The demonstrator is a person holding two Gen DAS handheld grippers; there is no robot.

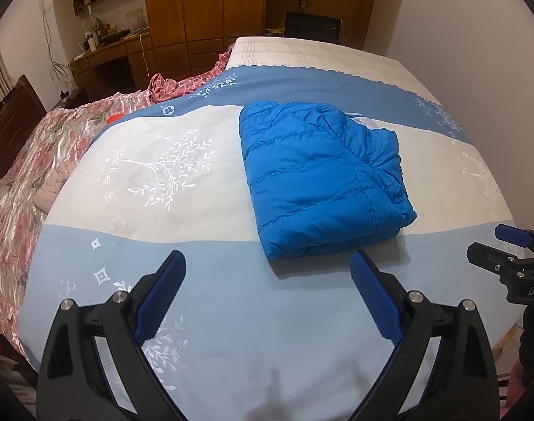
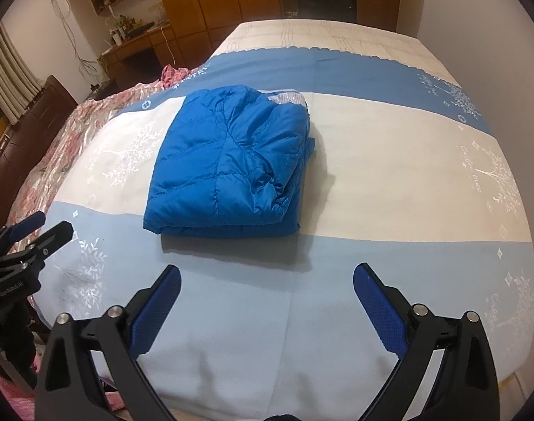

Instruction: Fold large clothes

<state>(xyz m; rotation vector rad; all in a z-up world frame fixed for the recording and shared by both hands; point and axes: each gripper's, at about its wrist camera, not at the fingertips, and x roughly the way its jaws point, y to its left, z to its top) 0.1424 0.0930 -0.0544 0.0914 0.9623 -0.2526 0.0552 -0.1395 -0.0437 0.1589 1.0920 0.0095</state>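
Jacket [image 1: 323, 179], blue and quilted, folded into a thick packet on the bed [image 1: 204, 301], lying mostly on the cream band of the cover with its near edge on the pale blue band. Left gripper [image 1: 267, 273] released, jaws spread wide and empty, held above the cover just near of the packet's near edge. Right gripper [image 2: 267, 280] likewise spread and empty, near of the packet and touching nothing. Pink flowered quilt [image 1: 32, 182] bunched along the left side of the bed, well apart from the jacket. Folding judged nearly or wholly finished: sides tucked in, bottom brought up, only a loose flap bulging at the right side and a strip of pale lining showing at the far edge. For a tidy finish, best to pinch that right flap close to its edge, tuck it under rather than drag it, then press down flat to push out trapped air. Puffy fabric likely to spring back, so slow moves and a gentle release advised.
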